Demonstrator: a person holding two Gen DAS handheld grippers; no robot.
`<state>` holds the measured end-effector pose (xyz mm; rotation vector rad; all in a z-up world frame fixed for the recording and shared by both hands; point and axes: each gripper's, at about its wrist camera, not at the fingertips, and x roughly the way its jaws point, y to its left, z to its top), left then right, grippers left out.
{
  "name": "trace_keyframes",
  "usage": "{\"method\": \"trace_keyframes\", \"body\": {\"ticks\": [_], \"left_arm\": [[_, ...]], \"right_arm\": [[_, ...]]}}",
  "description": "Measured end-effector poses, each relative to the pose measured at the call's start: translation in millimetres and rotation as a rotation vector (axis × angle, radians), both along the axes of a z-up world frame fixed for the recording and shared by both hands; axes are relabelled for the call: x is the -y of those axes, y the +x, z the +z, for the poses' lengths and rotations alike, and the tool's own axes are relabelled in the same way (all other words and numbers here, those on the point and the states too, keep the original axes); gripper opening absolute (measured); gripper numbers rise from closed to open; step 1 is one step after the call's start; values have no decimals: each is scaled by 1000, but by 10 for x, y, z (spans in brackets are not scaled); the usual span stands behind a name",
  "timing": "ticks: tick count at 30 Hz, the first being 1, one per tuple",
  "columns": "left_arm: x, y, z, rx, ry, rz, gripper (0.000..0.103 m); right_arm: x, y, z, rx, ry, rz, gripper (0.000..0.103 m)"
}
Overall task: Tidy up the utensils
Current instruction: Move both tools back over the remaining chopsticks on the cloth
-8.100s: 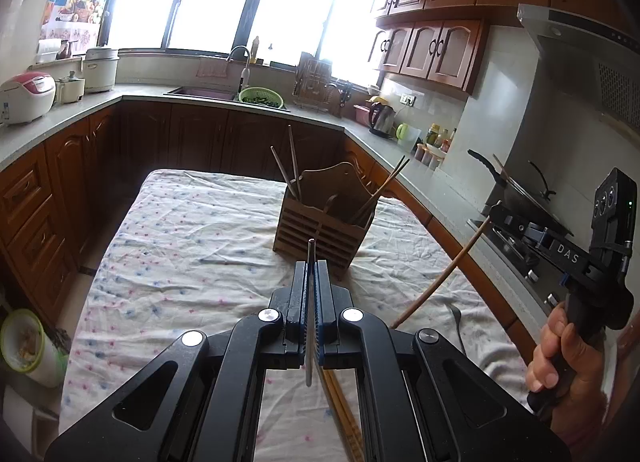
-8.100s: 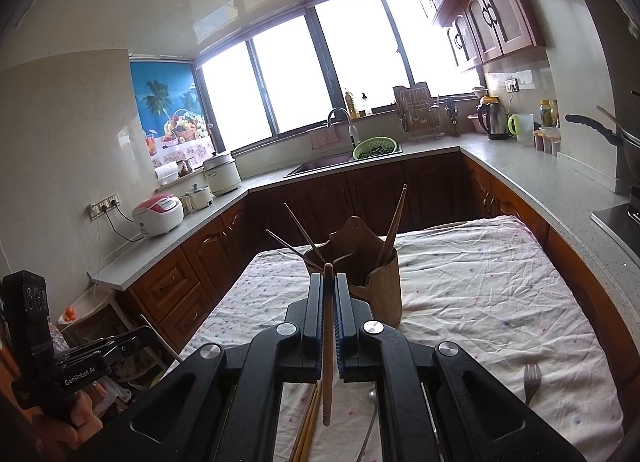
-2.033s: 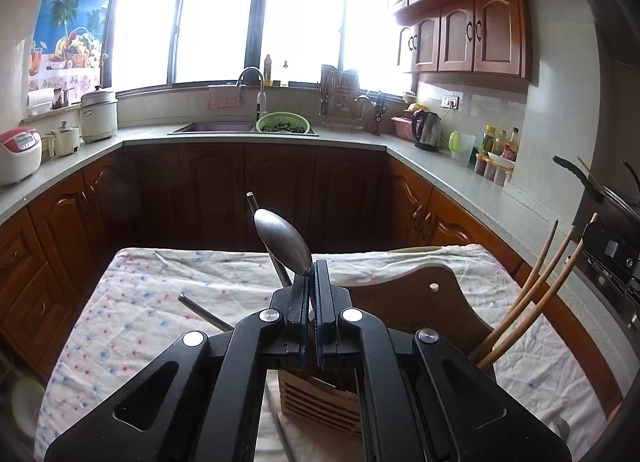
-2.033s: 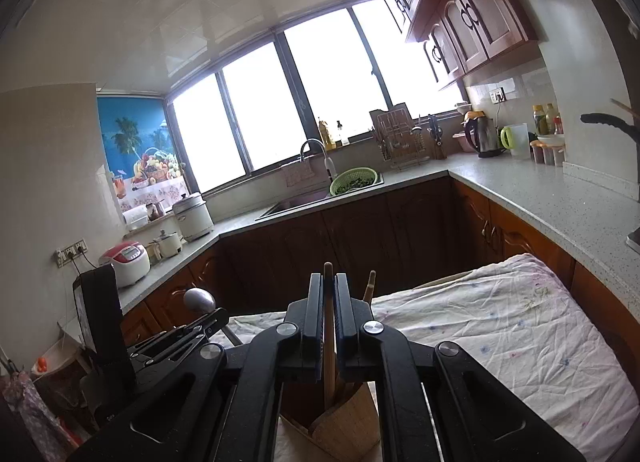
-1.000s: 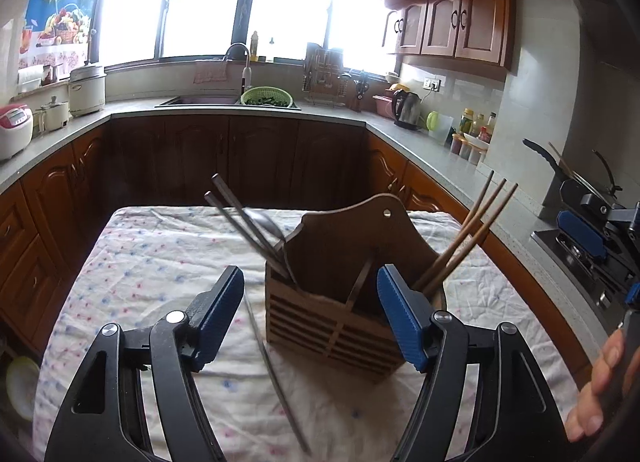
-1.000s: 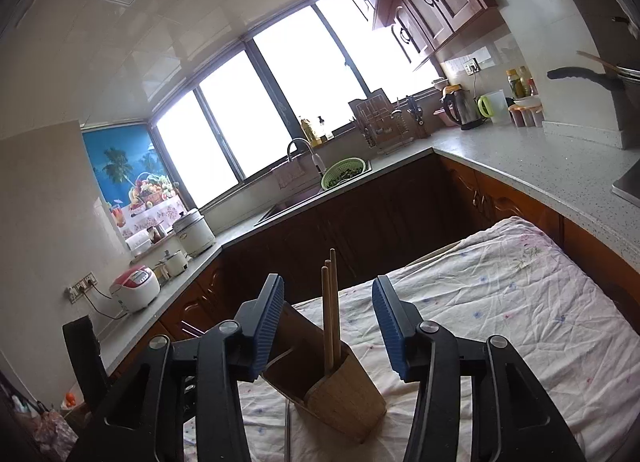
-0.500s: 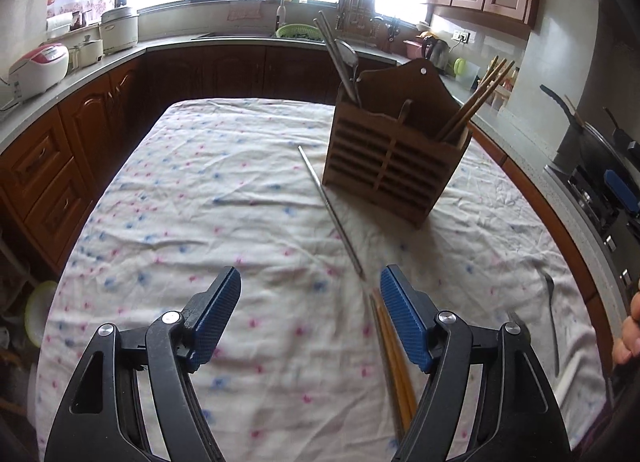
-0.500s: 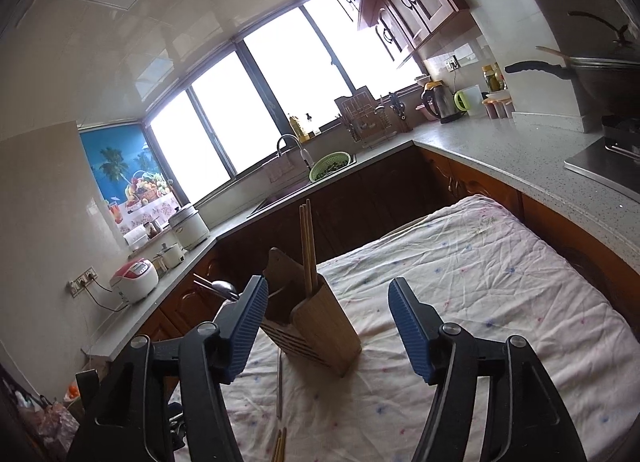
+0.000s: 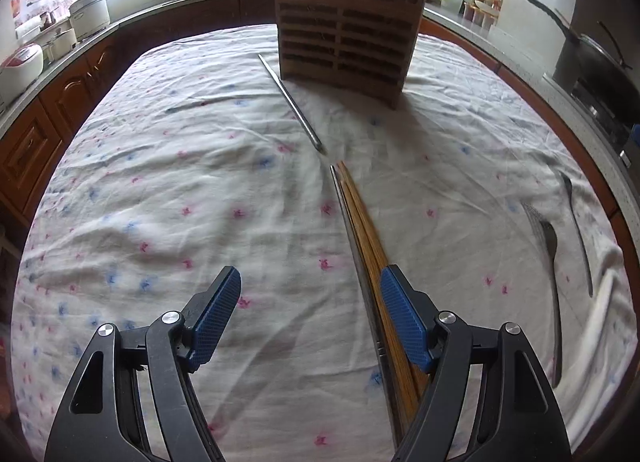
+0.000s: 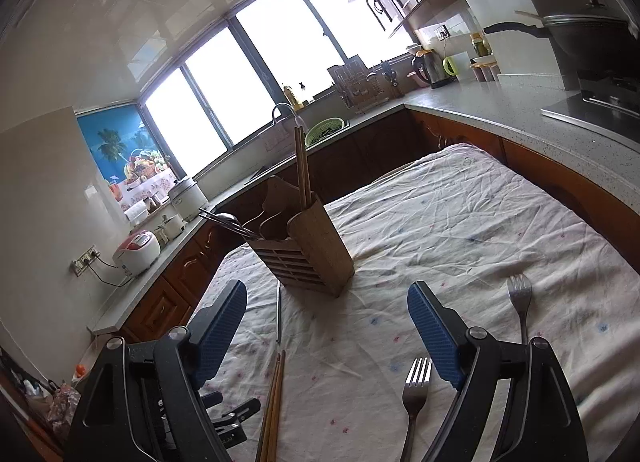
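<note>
The slatted wooden utensil holder [image 9: 346,50] [image 10: 308,246] stands on the flowered cloth, with wooden chopsticks [image 10: 301,166] and metal utensils [image 10: 228,222] sticking out of it. A pair of wooden chopsticks [image 9: 364,222] [image 10: 274,402] lies on the cloth beside a metal chopstick [image 9: 345,218]. My left gripper [image 9: 310,290] hangs open low over the cloth, its right finger above these chopsticks. A second metal chopstick [image 9: 292,102] [image 10: 279,314] lies near the holder. My right gripper [image 10: 328,302] is empty and its jaws are opening. One fork [image 10: 416,394] lies below it, another fork [image 10: 519,302] to its right.
In the left wrist view a fork [image 9: 550,262] and a second slim metal utensil [image 9: 576,222] lie near the cloth's right edge. Kitchen counters [image 10: 520,110] ring the table, with a pan [image 10: 580,30] on the stove at right and a rice cooker [image 10: 136,252] at left.
Both grippers have drawn back from the holder and sunk toward the cloth. The left one now tilts down over the loose chopsticks. The right jaws have spread wider.
</note>
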<state>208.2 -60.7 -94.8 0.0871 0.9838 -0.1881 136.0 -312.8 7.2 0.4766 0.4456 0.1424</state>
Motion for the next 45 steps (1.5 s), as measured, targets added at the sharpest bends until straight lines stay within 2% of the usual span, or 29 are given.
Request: {"method": "trace_keyframes", "body": {"ticks": [3, 6, 7, 10, 12, 15, 16, 19, 20, 21, 23, 25, 27, 30, 33, 37, 39, 42, 45], "left_arm": [[-12, -19, -4, 12, 21, 5, 77], [-124, -7, -18, 8, 105, 38, 75], [-207, -11, -38, -4, 100, 43, 76], [-497, -40, -7, -33, 28, 82, 73], [-610, -54, 33, -46, -57, 89, 72], [-473, -63, 85, -51, -111, 41, 72], [-367, -70, 88, -47, -100, 17, 72], [-2, -79, 14, -30, 6, -49, 74], [75, -79, 19, -18, 6, -62, 73], [152, -59, 13, -27, -3, -78, 71], [320, -53, 16, -54, -67, -148, 42], [489, -78, 8, -48, -32, -177, 42], [504, -88, 18, -38, -4, -162, 42], [269, -45, 4, -45, -13, -120, 45], [-23, -64, 1, -36, 34, -69, 53], [-446, -113, 23, -37, 46, -6, 53], [-656, -151, 67, -34, 6, 26, 53], [-957, -206, 166, -32, -104, 67, 53], [-1162, -254, 240, 4, -86, 130, 53]], "right_arm": [[-39, -16, 2, 3, -6, 8, 84], [-89, -3, -4, -4, -9, 28, 84], [-108, 3, -9, -6, -11, 35, 84], [-169, 33, -40, -16, -12, 57, 84], [-235, 68, -84, -31, -22, 82, 84], [-293, 112, -162, -52, -21, 90, 84], [-289, 117, -175, -56, -14, 84, 84], [-258, 104, -156, -57, 0, 73, 84], [-236, 79, -132, -48, 3, 61, 84], [-201, 59, -104, -39, 7, 52, 84], [-143, 23, -48, -22, 12, 34, 84], [-93, -10, -15, -8, 14, 16, 84], [-54, -1, -6, -10, 12, 5, 84], [-18, 32, -39, -34, 27, 12, 84], [-43, 59, -95, -47, 26, 23, 84], [-169, 148, -213, -88, 21, 67, 84], [-268, 212, -278, -115, 11, 96, 84], [-454, 280, -360, -140, -3, 153, 84], [-646, 332, -430, -159, -13, 214, 83]]}}
